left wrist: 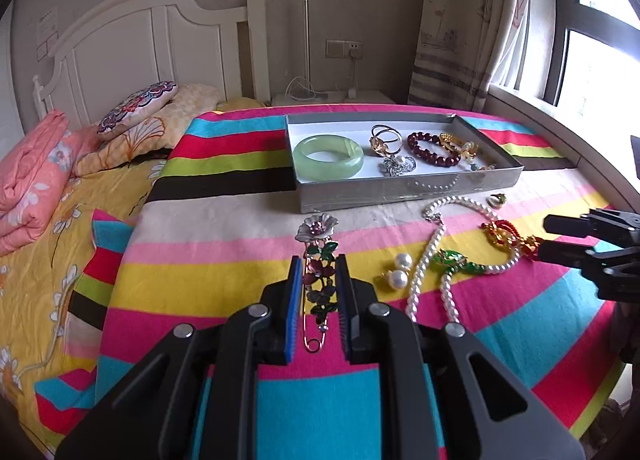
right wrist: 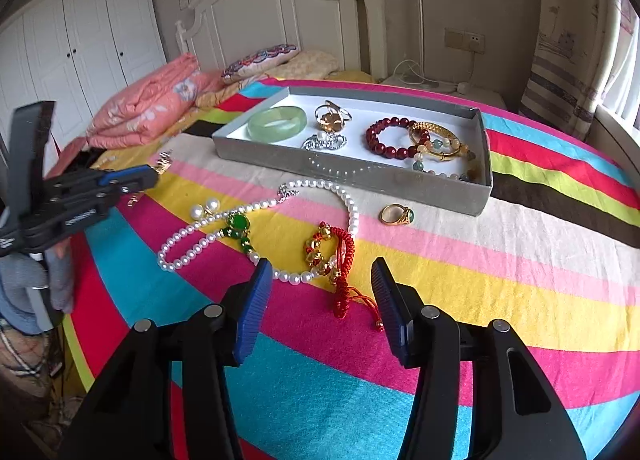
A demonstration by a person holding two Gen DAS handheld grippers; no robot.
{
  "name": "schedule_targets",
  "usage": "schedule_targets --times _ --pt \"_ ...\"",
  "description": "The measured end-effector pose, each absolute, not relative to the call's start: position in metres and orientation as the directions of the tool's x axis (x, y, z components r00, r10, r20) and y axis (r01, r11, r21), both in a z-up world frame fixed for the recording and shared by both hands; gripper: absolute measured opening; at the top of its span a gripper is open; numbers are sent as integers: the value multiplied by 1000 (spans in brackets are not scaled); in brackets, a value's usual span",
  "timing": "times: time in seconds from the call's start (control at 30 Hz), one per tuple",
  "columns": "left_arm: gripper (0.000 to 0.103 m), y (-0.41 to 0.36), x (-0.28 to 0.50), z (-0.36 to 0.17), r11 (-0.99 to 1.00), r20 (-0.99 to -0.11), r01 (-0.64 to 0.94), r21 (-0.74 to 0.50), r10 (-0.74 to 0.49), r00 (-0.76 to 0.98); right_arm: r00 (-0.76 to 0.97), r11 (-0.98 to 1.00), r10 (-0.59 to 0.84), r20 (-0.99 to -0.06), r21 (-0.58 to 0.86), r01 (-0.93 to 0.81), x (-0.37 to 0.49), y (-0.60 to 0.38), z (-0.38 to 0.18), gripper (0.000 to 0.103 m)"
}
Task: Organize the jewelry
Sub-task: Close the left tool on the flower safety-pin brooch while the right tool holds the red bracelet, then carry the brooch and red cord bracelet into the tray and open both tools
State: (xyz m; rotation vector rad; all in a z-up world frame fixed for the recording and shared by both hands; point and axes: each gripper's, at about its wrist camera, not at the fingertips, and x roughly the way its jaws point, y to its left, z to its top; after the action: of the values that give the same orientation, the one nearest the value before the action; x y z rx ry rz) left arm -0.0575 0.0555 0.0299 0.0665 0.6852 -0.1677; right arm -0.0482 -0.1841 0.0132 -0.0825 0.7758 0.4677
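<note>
Left gripper (left wrist: 318,260) pinches the flower brooch (left wrist: 318,260), bound for the tray (left wrist: 408,191) at twelve o'clock; right gripper (right wrist: 320,272) stands spread over the red-cord bracelet (right wrist: 334,256), ready to grab

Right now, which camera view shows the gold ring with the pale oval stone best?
The right wrist view: the gold ring with the pale oval stone lies unobstructed on the blanket before the grey tray. In the left wrist view the ring is small, far, its details unclear.
</note>
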Motion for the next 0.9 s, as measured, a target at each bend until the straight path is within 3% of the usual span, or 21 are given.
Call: schedule_targets --times 0.2,0.27,0.3,0.33,0.5,0.9 --pt "16 55 -71 33 983 -625 185 4 -142 767 588 906 335 -737 79 -416 -42 -182 5 37" --pt "16 53 -72 32 982 -625 188 1 -146 767 576 904 328 -749 73 -421 -41 -182 3 25" --pt "16 53 -73 32 982 -627 188 2 -145 765 573 904 320 -755 62 -424 -42 -181 1 11" --pt "16 53 -73 31 982 -628 187 2 -144 765 572 902 316 -757 53 -428 -44 -180 1 8" --pt "16 53 -75 29 983 -630 181 7 -137 764 629 898 311 -712 4 -440 -57 -180 9 6" --pt "16 35 -85 45 977 -595 208 49 -139 792 753 913 359 -551 39 -406 -74 -204 60 6"
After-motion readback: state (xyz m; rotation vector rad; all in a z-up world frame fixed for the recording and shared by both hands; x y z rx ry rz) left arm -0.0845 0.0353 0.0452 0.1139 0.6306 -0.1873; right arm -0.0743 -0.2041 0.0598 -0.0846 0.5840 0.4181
